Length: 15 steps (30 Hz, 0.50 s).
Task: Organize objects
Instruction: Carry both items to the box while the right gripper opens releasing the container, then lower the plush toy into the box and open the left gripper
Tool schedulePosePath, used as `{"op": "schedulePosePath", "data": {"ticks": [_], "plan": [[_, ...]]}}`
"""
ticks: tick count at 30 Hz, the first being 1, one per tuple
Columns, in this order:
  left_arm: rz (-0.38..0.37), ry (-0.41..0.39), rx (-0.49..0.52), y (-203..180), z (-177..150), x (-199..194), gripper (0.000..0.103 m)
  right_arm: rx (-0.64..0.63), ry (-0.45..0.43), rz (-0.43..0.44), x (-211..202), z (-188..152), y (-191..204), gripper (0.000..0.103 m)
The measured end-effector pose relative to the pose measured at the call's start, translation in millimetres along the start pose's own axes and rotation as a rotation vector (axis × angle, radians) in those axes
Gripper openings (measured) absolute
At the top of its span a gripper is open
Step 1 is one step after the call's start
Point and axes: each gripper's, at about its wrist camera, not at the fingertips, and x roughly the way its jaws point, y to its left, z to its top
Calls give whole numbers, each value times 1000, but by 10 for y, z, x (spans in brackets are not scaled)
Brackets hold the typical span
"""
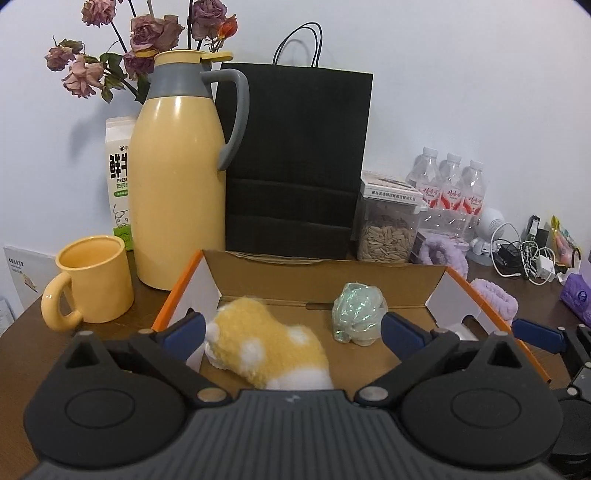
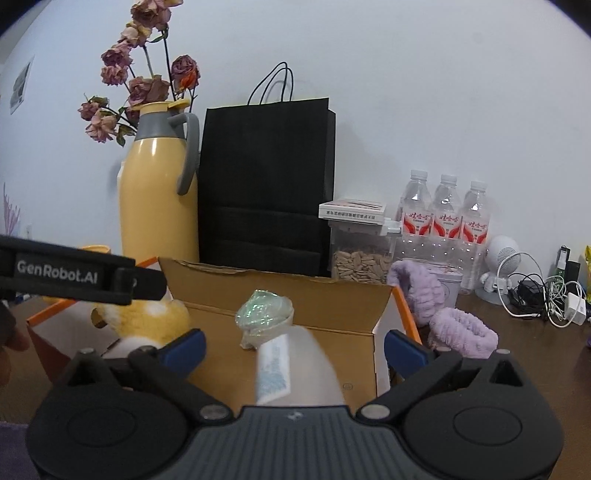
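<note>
Stood against the pale wall, largest of all: a black paper bag [image 1: 299, 158], its base hidden behind the far flap of an open cardboard box [image 1: 325, 280] with orange edges. Next, a yellow thermos jug [image 1: 177, 192] covering most of a milk carton [image 1: 120, 177] and the stems of dried roses [image 1: 147, 33]. Seen inside the box from the left wrist: a yellow and white plush toy [image 1: 266, 350], lying between the wide-apart blue pads of the left gripper [image 1: 293, 332], touched by neither, its near end cut off by the gripper body. Farther in and to the right, loose on the box floor, a small iridescent wrapped bundle [image 1: 358, 317]. Spread just as wide and gripping nothing: the right gripper [image 2: 293, 347]; between its pads, a blurred white object with a blue-printed label [image 2: 295, 369], too smeared to identify, lower end hidden. Partly masked in the right view by the black arm of the left gripper: the plush toy [image 2: 147, 317]. Beside the box: a yellow mug [image 1: 92, 280], a clear jar of seeds [image 1: 388, 229], three water bottles [image 1: 450, 184], two purple scrunchies [image 2: 461, 332], and a tangle of chargers [image 2: 546, 299], hard to sort out.
</note>
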Motion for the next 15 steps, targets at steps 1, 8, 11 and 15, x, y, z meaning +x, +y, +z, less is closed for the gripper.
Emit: {"op": "schedulePosePath", "data": {"ticks": [1, 8, 11, 15], "plan": [[3, 2, 4, -6, 0, 4, 103, 1, 1, -2, 2, 1, -3, 103], [1, -1, 2, -7, 14, -19, 103, 6, 0, -2, -28, 32, -18, 103], [-7, -9, 2, -17, 21, -61, 103, 10, -8, -4, -67, 48, -19, 103], [-19, -25, 2, -30, 38, -142, 103, 9, -22, -8, -154, 59, -10, 103]]}}
